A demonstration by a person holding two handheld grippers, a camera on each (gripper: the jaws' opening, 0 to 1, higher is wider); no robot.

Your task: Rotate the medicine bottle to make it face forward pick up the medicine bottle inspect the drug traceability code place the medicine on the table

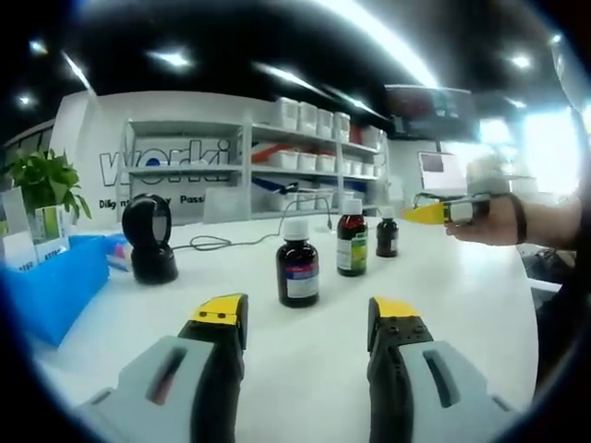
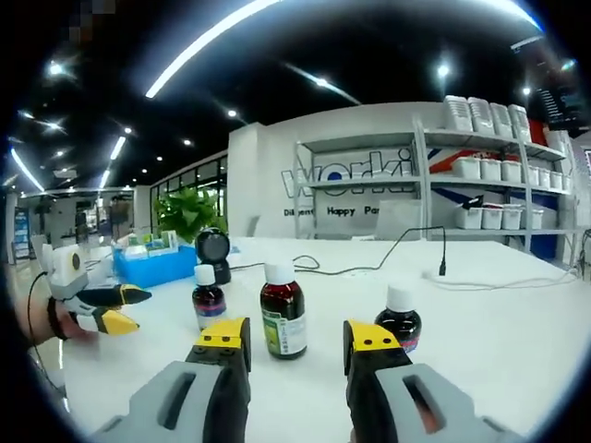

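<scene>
Bottles (image 1: 297,268) on the bench (image 1: 462,295) stand untouched, both claws (image 1: 307,318) (image 2: 294,337) wide, so I'd square my left claw on the nearest cap and twist gently.

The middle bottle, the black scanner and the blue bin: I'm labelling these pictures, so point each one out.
middle bottle (image 2: 283,321), right gripper view, on its label.
black scanner (image 1: 149,238), left gripper view, on its round head.
blue bin (image 1: 57,286), left gripper view, on its front wall.

The place was a showroom-style office: lettered wall (image 2: 355,180), shelving with white bins (image 2: 489,166) at right, strip ceiling lights (image 2: 208,41).
</scene>
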